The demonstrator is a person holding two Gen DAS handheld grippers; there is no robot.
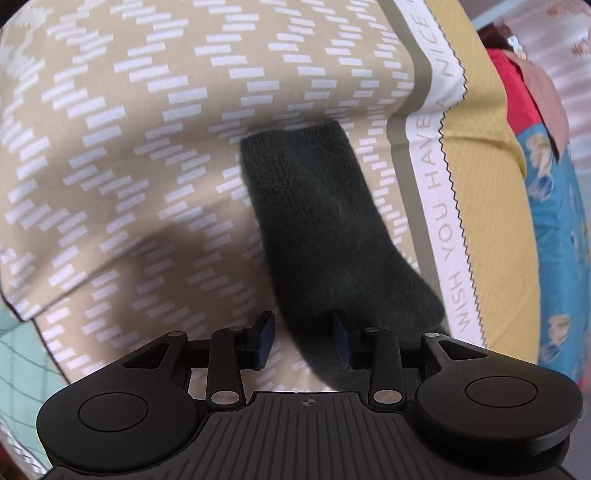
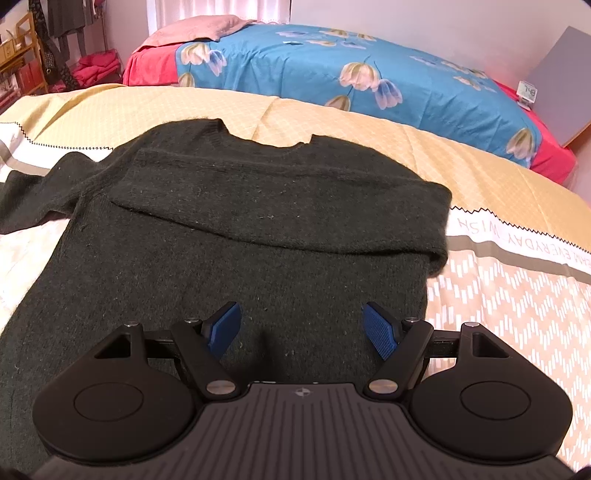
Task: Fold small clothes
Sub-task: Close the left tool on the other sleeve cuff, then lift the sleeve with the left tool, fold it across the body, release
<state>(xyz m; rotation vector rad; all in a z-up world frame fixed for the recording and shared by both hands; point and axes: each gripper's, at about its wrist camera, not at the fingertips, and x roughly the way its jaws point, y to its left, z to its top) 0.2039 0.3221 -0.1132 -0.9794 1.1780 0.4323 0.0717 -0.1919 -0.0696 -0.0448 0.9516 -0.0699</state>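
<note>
A dark green sweater [image 2: 236, 229] lies flat on the bed [image 2: 369, 122], on a beige patterned cover [image 2: 498, 314], neckline away from the right gripper [image 2: 301, 328]. One sleeve is folded across the chest; the other sleeve [image 2: 33, 199] stretches out to the left.

The right gripper hangs over the sweater's lower body, its blue pads spread wide with nothing between them; whether the tips touch the knit cannot be told.

The left gripper [image 1: 303, 341] points down at that outstretched sleeve [image 1: 325, 229]. The sleeve runs from its cuff, far from the gripper, back under the right-hand finger [image 1: 341, 343]. The jaws stand wide apart and pinch nothing; part of the sleeve shows in the gap.

Only the right view shows the whole sweater, a blue flowered sheet [image 2: 351, 70] and a pink pillow [image 2: 199, 29] beyond. Only the left view shows the cuff close up, and the cover's lettered white band [image 1: 439, 206] beside it.
</note>
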